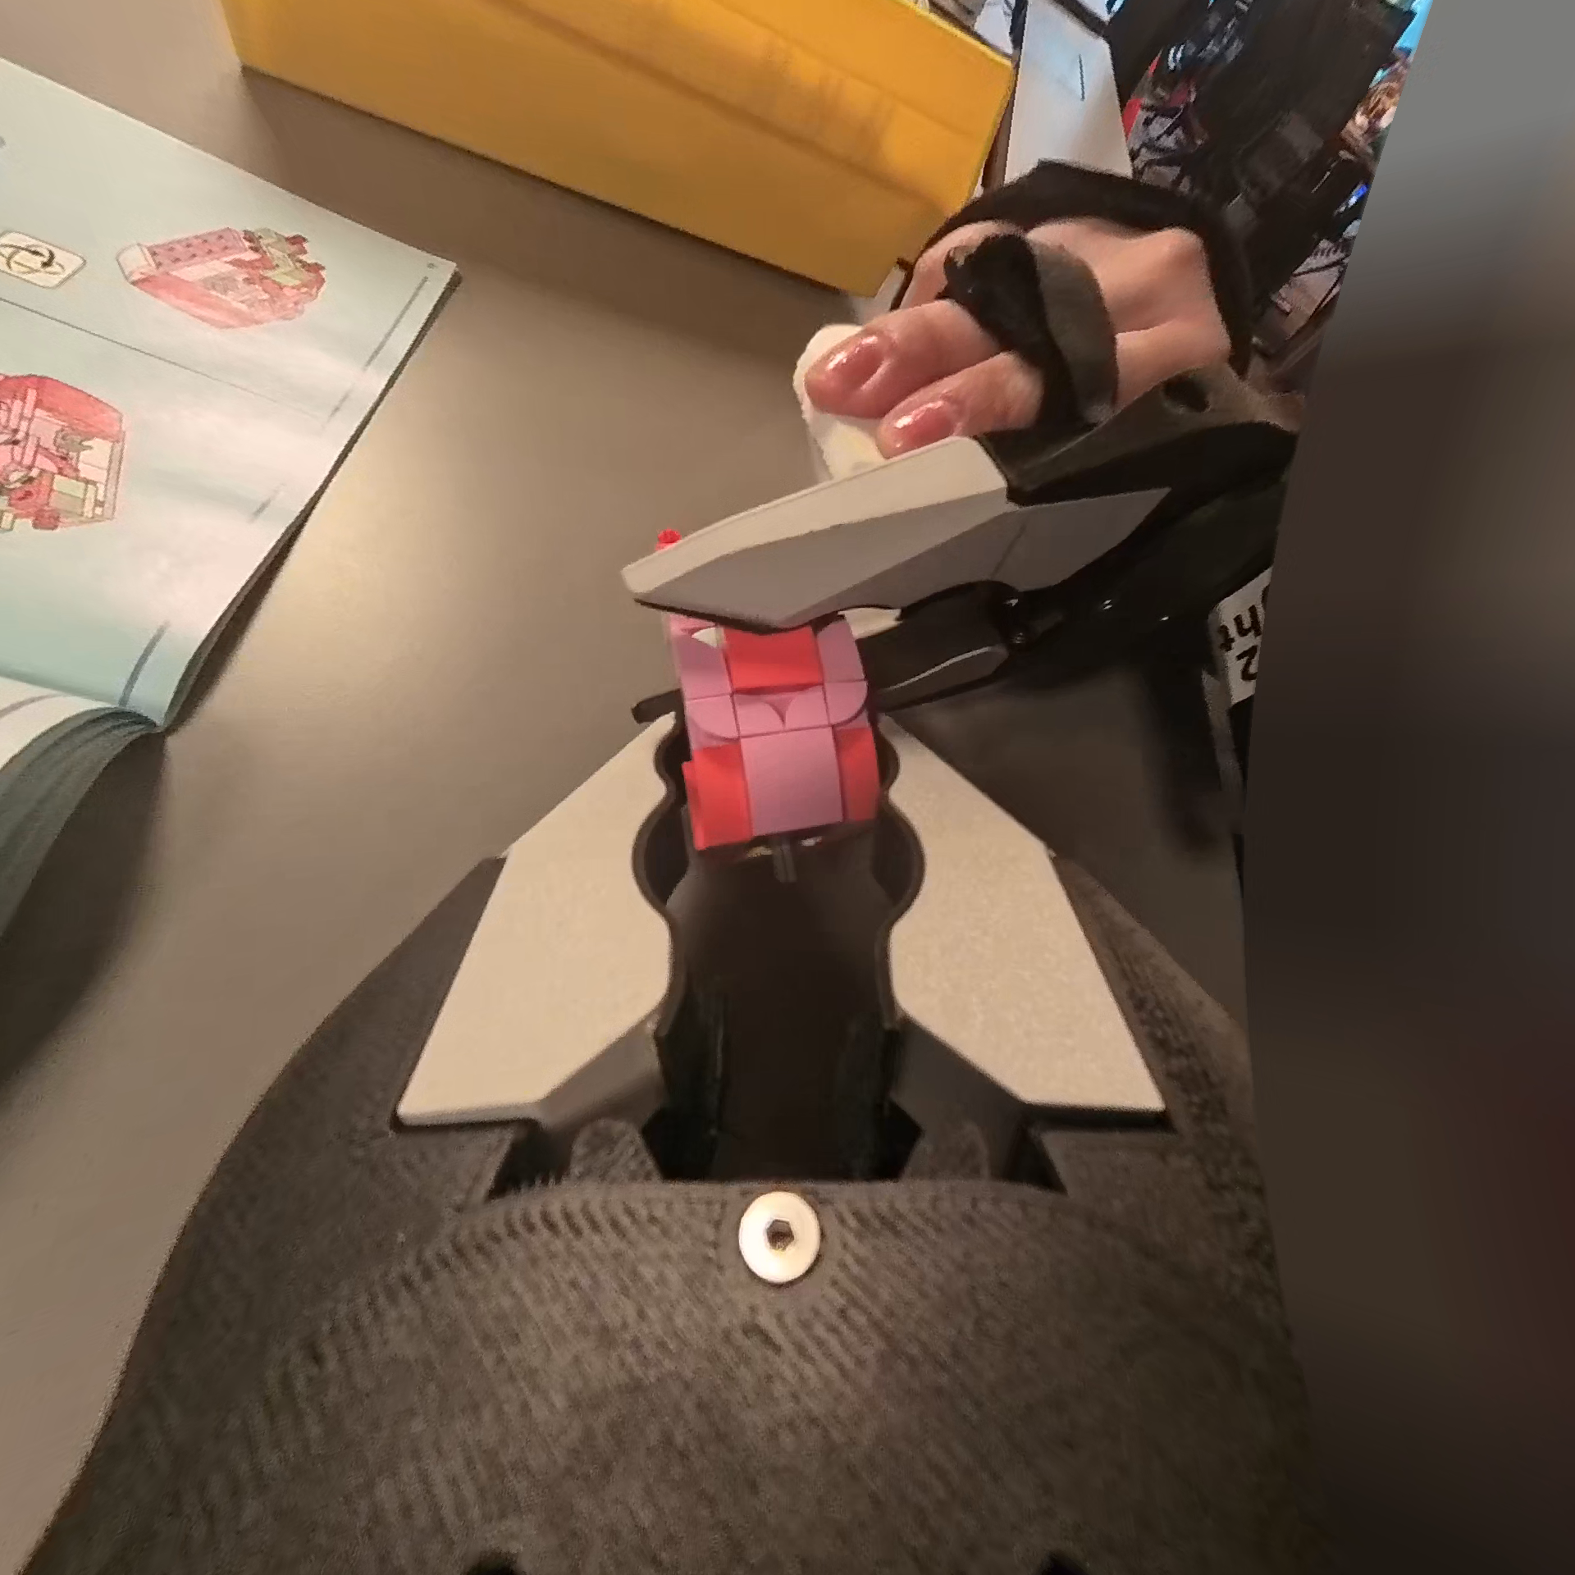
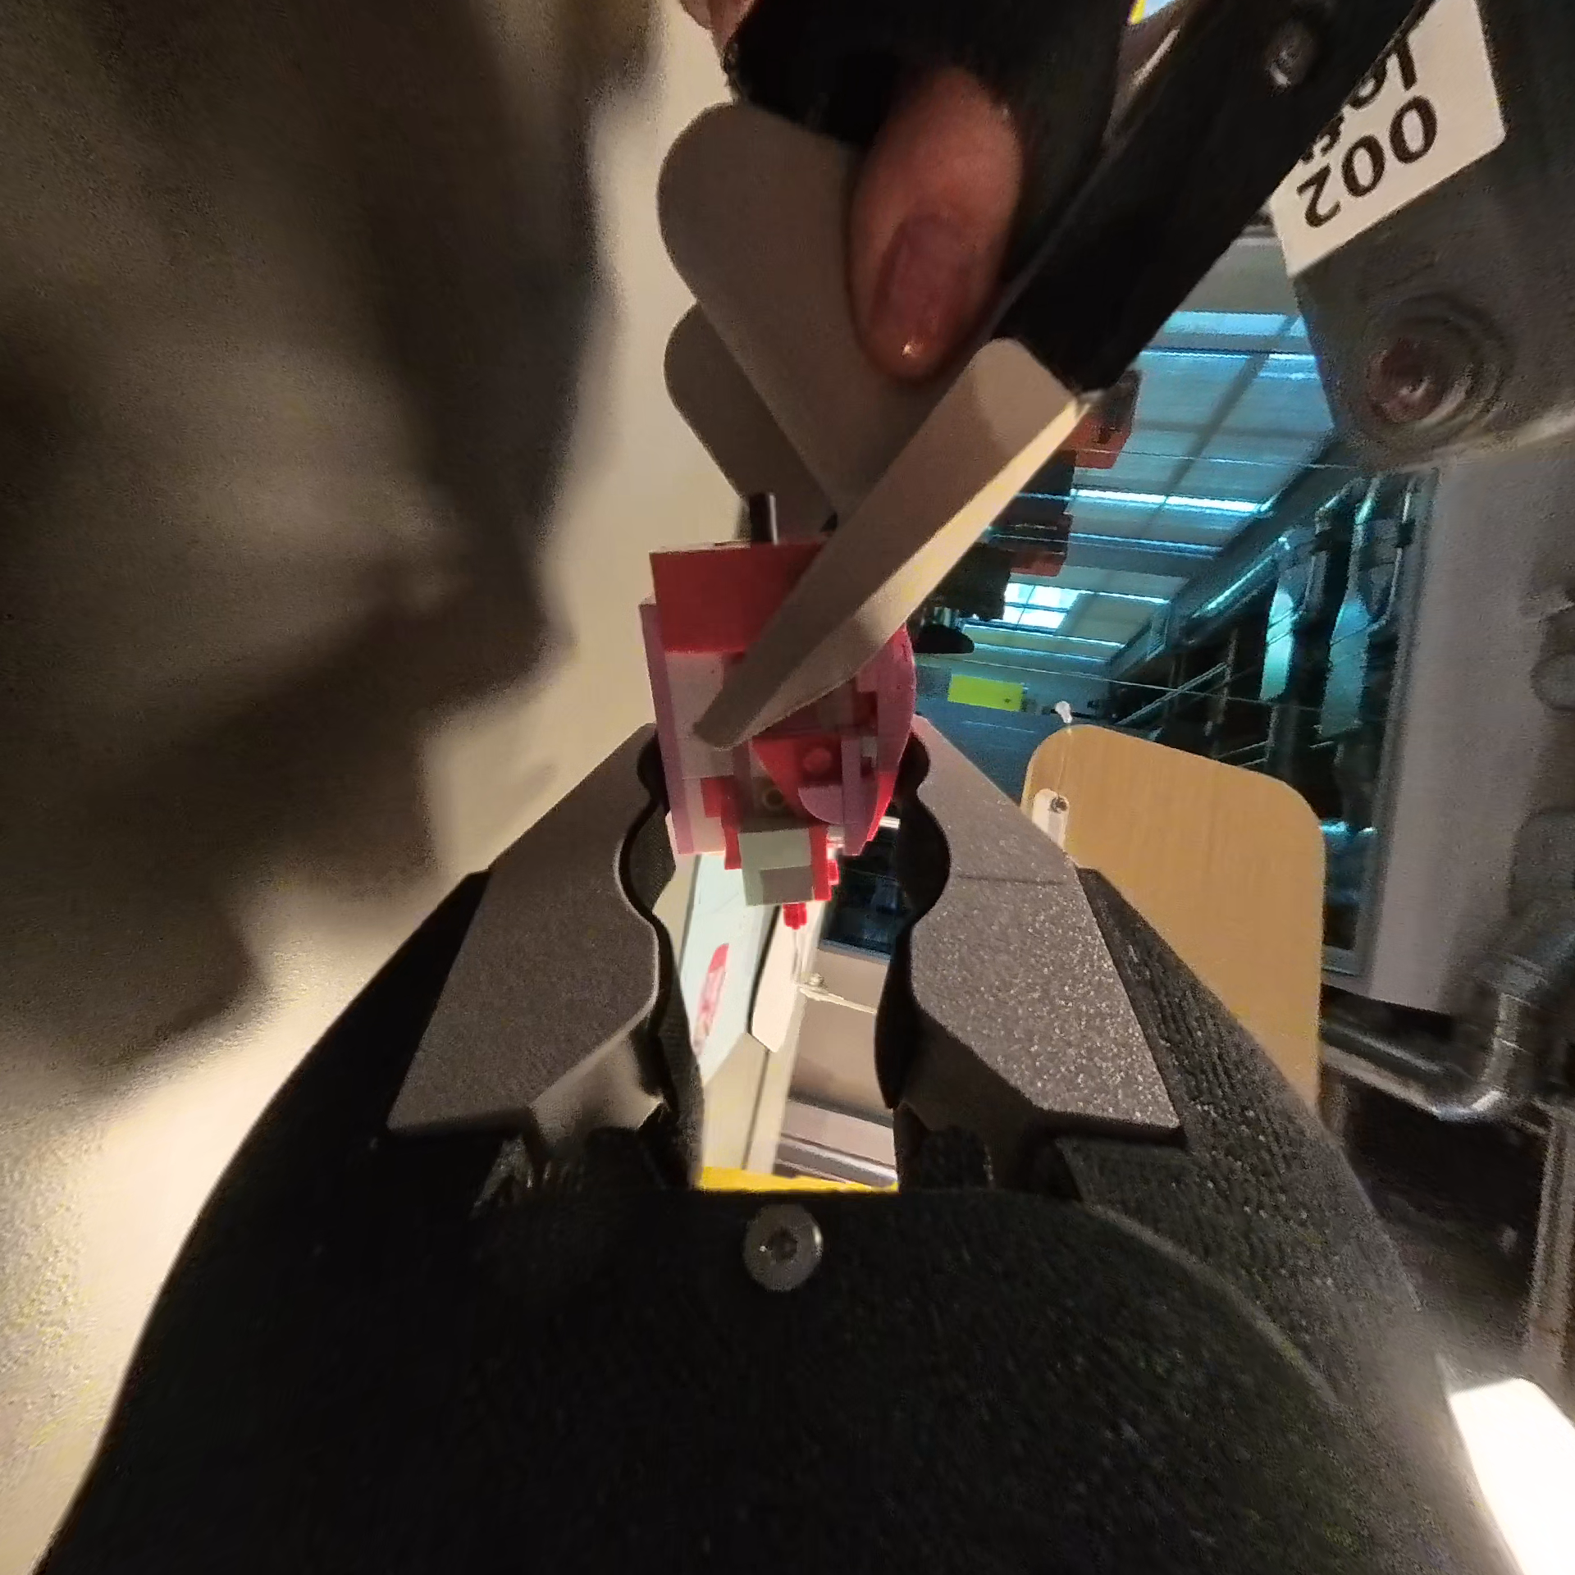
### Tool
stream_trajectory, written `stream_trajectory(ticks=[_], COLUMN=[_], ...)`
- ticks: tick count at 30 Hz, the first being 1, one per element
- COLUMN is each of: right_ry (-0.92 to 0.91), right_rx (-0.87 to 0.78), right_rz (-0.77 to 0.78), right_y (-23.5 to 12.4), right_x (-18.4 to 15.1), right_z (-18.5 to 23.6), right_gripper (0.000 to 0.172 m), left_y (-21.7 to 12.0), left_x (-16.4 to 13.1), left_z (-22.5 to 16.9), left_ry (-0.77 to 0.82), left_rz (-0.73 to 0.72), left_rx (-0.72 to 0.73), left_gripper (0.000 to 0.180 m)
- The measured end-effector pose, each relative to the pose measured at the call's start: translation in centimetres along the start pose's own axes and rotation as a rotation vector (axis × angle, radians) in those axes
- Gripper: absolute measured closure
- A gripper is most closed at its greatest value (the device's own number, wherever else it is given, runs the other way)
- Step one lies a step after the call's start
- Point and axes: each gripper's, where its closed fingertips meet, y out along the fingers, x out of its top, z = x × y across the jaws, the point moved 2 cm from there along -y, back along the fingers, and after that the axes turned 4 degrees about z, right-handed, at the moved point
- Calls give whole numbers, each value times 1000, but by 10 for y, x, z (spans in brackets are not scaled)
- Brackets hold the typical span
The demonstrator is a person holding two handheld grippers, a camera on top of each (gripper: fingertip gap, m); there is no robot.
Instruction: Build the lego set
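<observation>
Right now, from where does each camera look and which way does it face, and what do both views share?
Left wrist view: sits on the left gripper, faces down over the table with a booklet and a yellow box; the person's gloved hand shows.
Right wrist view: sits on the right gripper, faces upward toward a blurred room; a fingertip shows.
Shared: the pink and red brick model, held by both pairs of fingers.

Grey-brown tabletop (image 1: 528, 477) (matte); pale wall (image 2: 597, 443); shelving (image 2: 1278, 614), bluish windows (image 2: 1227, 358) beyond.
</observation>
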Motion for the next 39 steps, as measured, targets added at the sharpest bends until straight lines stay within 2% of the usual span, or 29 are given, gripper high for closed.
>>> stream_trajectory(ticks=[5, 8, 10, 16, 26, 31, 35, 39], right_ry=[175, 336, 376, 307, 280, 297, 262, 239], right_rx=[31, 54, 60, 46, 90, 44, 42, 49], right_rz=[-40, -55, -63, -104, -77, -80, -110, -119], right_y=[2, 2, 0, -4, -5, -1, 1, 1], right_x=[2, -4, -7, 0, 0, 1, 12, 19], right_z=[-1, -6, -8, -6, -4, -5, 0, 3], right_gripper=[121, 103, 102, 122, 126, 123, 93, 95], left_y=[-5, -5, -6, -9, -10, -11, -8, -4], left_x=[5, 6, 8, 9, 7, 8, 4, 2], left_z=[2, 2, 0, -5, -6, -2, -1, -5], left_ry=[-38, -27, -54, -137, -147, -148, -141, -127], left_rz=[-43, -46, -66, -81, -68, -70, -44, -18], left_rx=[-23, -11, -41, -153, -173, -137, -114, -121], left_gripper=[140, 140, 140, 140, 140, 140, 140, 140])
